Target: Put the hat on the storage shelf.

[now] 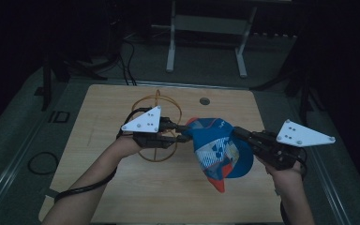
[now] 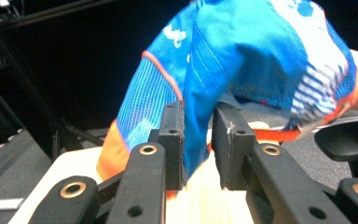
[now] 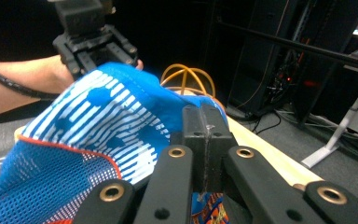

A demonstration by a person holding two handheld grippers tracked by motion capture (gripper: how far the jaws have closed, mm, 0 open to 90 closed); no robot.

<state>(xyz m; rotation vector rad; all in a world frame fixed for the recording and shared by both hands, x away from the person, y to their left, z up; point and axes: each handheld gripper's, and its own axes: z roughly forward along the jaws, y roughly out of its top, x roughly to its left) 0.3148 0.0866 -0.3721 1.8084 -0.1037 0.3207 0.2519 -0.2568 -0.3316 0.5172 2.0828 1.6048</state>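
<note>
Grip on both sides: your left hand-held gripper pinches a fold of the blue cap at its 9 o'clock edge, your right hand-held gripper is clamped on its 3 o'clock edge. The cap hangs above the tabletop, the wire stand at 10 o'clock. Judged step: carrying. Next, move both hands together toward the stand.
</note>
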